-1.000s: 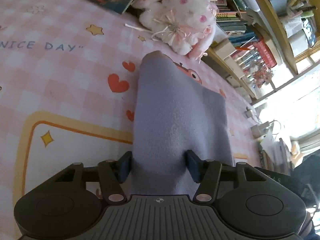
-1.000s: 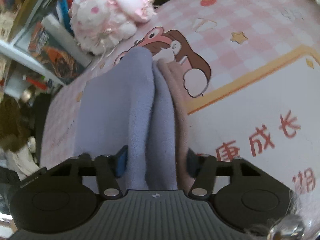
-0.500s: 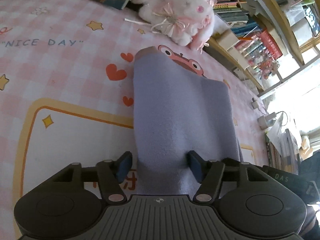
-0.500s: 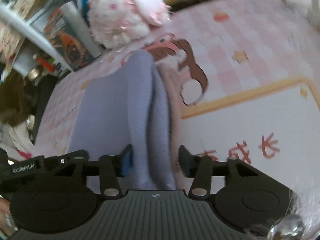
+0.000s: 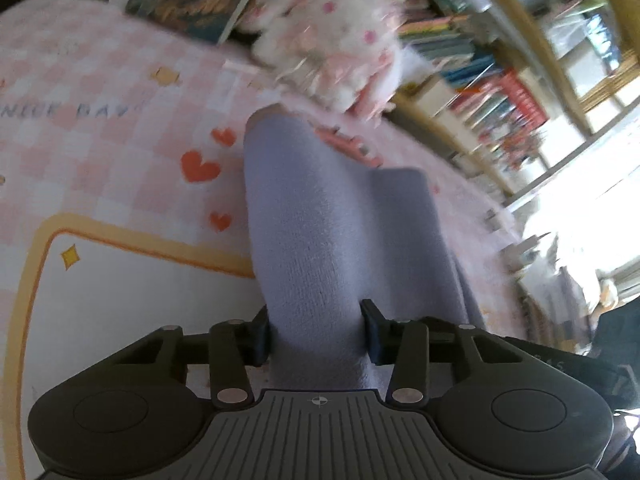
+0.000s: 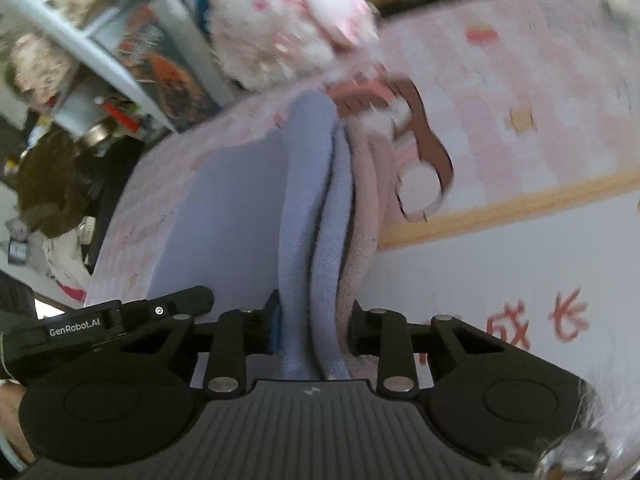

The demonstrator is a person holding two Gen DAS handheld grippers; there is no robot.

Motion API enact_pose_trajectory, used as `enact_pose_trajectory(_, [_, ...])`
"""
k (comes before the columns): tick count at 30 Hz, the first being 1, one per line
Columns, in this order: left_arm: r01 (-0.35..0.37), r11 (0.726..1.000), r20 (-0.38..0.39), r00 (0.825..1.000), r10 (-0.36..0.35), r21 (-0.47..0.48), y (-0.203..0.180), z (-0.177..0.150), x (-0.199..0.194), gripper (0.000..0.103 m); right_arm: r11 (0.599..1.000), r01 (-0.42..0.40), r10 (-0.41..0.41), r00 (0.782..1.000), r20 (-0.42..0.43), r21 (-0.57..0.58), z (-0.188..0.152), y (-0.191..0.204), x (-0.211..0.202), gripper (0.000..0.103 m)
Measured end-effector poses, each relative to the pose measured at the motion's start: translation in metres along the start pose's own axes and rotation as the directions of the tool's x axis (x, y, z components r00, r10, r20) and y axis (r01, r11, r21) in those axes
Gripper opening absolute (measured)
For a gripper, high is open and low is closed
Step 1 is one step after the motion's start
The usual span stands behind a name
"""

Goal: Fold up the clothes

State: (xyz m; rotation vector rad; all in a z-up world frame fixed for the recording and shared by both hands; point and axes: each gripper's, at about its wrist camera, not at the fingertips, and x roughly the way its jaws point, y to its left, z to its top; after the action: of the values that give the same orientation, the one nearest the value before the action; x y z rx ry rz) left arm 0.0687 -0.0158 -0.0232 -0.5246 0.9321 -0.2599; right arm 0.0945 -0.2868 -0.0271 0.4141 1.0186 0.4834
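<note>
Lavender fleece fills the gap between the jaws of the left gripper [image 5: 318, 330]: both pads press against a bunched fold of the garment [image 5: 320, 232], which is clamped there. From the jaws the fabric runs up the centre of the frame to a rounded end near the middle top, with a flatter panel spreading to the right.

Right gripper [image 6: 314, 326]: jaws clenched on several stacked layers of the same garment [image 6: 308, 208], lavender folds on the left and a pale pink layer [image 6: 366, 200] on the right side of the bundle. A broad lavender panel extends to the left of centre. Part of the other gripper body [image 6: 120, 318] appears at lower left.

Beneath the fabric lies a pink checked bedspread [image 5: 100, 152] with red hearts [image 5: 199, 166], a yellow-bordered white panel [image 5: 132, 288] at lower left and red characters [image 6: 536, 324] at lower right of the right wrist view. A white-and-pink plush toy [image 5: 332, 56] sits at the top centre, blurred. Bookshelves [image 5: 500, 92] occupy the upper right of the left wrist view.
</note>
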Motion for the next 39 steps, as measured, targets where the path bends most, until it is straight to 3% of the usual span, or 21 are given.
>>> enact_pose_trajectory(7, [0.047,0.997,0.068,0.996,-0.051,0.055,-0.025,0.001,-0.026,0.042,0.998,-0.068,0.068,0.994,0.085,-0.001,0.002,0.001,-0.042,0.026])
enact_pose_trajectory(11, [0.044,0.997,0.079,0.996,-0.050,0.068,-0.035,-0.003,-0.028,0.043,0.998,-0.061,0.063,0.993,0.104,-0.022,0.001,0.004,-0.056,0.026])
enact_pose_trajectory(39, [0.005,0.996,0.085,0.996,-0.013,0.093,-0.073,-0.022,-0.019,0.043,0.996,-0.091,0.092,0.988,0.121,-0.013,-0.008,-0.028,-0.081,0.027])
